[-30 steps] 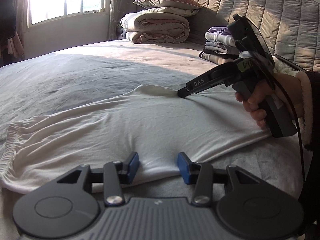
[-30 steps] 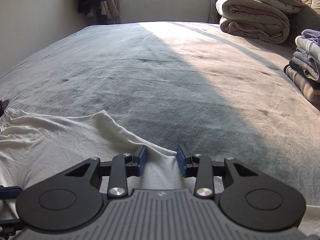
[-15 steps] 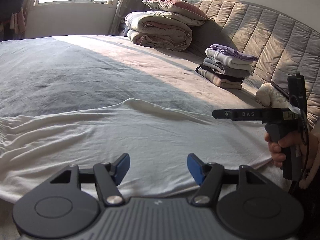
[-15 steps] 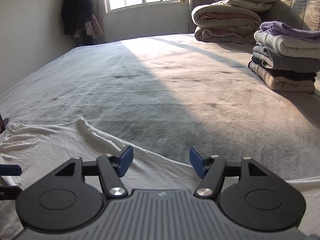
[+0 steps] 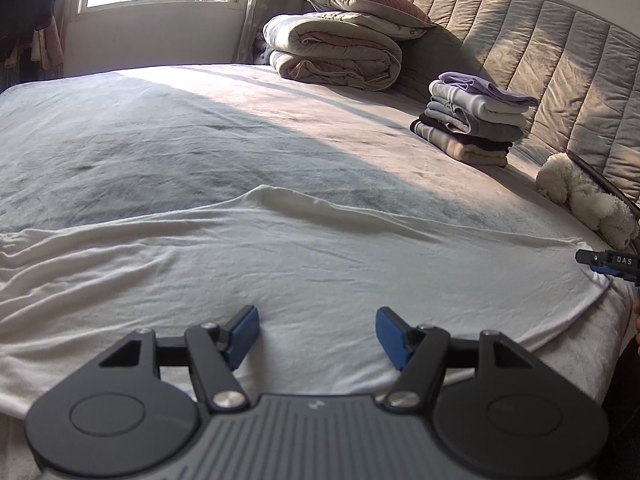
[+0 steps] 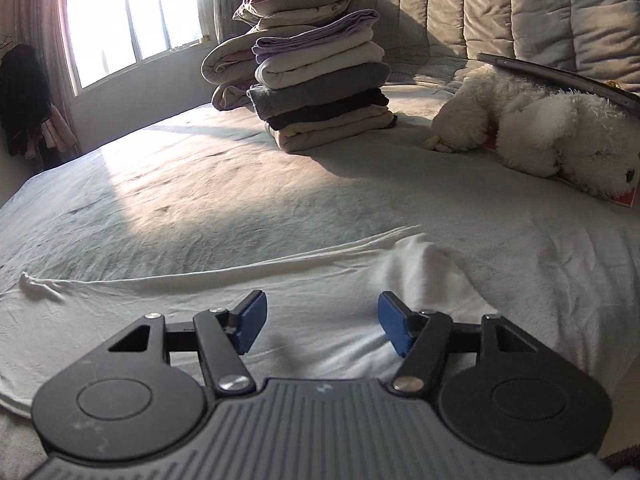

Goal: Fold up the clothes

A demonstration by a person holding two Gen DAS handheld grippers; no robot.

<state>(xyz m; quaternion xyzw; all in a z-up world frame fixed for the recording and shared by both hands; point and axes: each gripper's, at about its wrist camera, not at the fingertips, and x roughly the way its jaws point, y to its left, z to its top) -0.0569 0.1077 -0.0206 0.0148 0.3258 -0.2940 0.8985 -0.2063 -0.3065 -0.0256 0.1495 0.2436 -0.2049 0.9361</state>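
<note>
White garment (image 5: 280,264) lies flat across the bed (image 5: 160,128). My left gripper (image 5: 317,334) and right gripper (image 6: 320,326) just opened wide, empty. Thin, limp cloth; grab hem corners.

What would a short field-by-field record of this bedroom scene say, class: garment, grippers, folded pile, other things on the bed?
garment: white garment spread flat on the bed, a few creases
left gripper: jaws open, just been opening, nothing between them, above the garment
right gripper: jaws open, nothing gripped, over the garment's end
folded pile: stack of clothes near the headboard
other: rolled quilt, pillow, white plush toy
</note>
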